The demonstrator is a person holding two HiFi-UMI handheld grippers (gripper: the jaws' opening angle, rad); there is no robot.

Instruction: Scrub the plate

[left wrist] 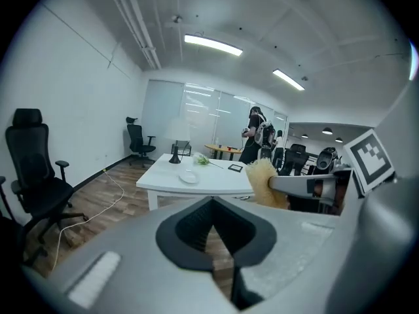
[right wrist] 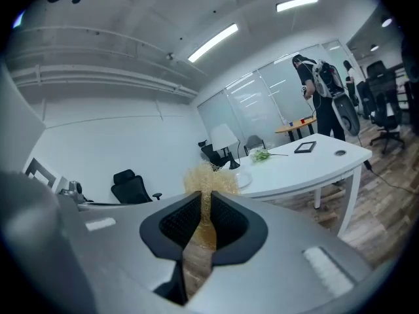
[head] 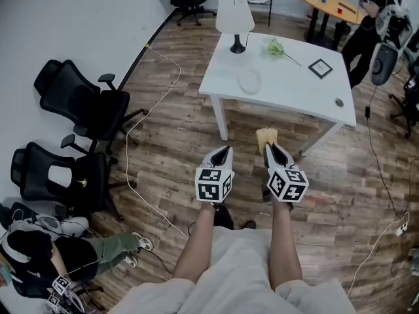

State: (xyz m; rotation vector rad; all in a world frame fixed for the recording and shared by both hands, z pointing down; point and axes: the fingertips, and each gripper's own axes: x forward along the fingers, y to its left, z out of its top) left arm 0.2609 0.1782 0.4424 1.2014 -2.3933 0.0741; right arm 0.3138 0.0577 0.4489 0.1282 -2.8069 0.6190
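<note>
Person wears pale beige shorts. Left gripper and right gripper match: smooth grey shells tapering to pointed jaws, lined with black ribbed pads. Each carries a white marker cube printed with black squares. A pale textured strip marks each shell.

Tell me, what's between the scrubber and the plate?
Head view: only wood floor and bare table lie between the scrubber in the right gripper and the plate.
</note>
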